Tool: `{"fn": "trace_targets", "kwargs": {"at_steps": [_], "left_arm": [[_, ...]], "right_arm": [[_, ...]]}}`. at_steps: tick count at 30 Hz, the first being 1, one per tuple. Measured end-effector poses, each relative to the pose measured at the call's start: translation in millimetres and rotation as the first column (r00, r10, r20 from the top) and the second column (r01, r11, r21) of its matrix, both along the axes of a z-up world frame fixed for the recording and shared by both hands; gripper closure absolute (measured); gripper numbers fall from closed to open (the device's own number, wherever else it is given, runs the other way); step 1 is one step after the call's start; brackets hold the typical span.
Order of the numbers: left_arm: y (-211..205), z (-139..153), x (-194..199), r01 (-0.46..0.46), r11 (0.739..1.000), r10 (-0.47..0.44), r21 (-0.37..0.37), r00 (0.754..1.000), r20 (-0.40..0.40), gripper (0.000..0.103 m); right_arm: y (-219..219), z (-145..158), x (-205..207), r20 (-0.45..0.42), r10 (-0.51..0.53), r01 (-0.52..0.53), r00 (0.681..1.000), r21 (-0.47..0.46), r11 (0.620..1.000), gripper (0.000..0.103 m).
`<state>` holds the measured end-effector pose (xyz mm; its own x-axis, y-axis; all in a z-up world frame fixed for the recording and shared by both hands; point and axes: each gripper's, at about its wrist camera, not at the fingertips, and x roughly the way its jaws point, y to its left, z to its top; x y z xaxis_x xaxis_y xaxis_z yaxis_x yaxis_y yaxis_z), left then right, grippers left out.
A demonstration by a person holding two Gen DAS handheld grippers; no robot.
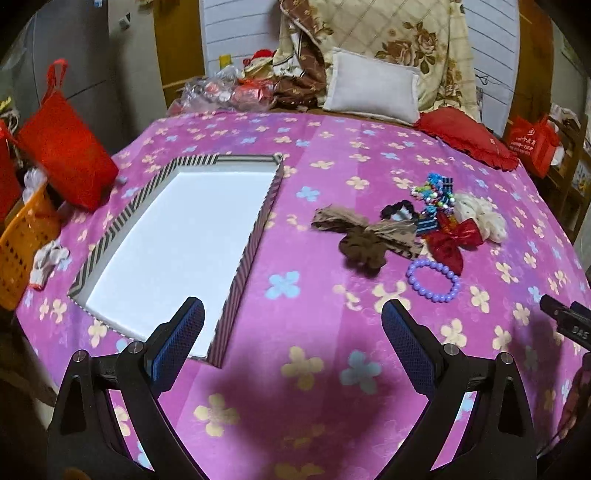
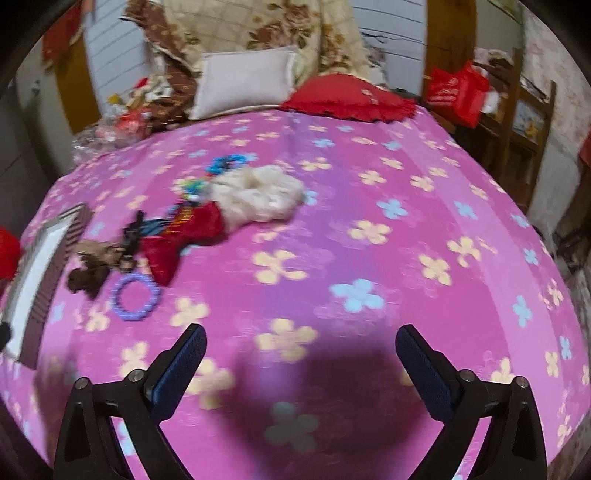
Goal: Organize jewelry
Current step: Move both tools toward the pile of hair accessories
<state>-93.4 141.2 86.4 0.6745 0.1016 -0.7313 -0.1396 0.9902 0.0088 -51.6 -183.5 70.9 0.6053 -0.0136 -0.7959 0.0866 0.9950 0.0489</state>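
A striped-rim box with a bare white floor lies on the pink flowered bedspread, left of centre in the left wrist view. My left gripper hovers open over its near right corner, holding nothing. To the right lies a pile of accessories: a brown bow, a red bow, a purple bead bracelet, a cream scrunchie and colourful beads. In the blurred right wrist view, the pile lies to the upper left: scrunchie, red bow, bracelet. My right gripper is open and holds nothing, above bare bedspread.
A white pillow, a red cushion and a floral quilt lie at the bed's far end. A red bag and an orange basket stand off the left edge. Wooden shelves stand to the right.
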Motion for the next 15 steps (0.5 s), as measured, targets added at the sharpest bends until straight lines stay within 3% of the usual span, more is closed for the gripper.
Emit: {"fn": "trace_targets", "kwargs": {"at_steps": [3,6,15], "left_arm": [[5,-6,5,0.006,1.000,-0.006,-0.010,1.000,-0.021,0.007],[4,-13,13,0.025,1.000,-0.025,-0.004,0.998,-0.054,0.017],[-1,-29,25,0.044,0.999,-0.042,0.020,0.995,-0.094,0.018]], "right_arm": [[14,-2,3,-0.016,0.045,-0.044,0.999,0.019,0.999,0.020],[25,-8,8,-0.034,0.075,-0.073,0.997,0.049,0.996,0.021],[43,-18,17,-0.061,0.107,-0.104,0.992,0.052,0.993,0.021]]}}
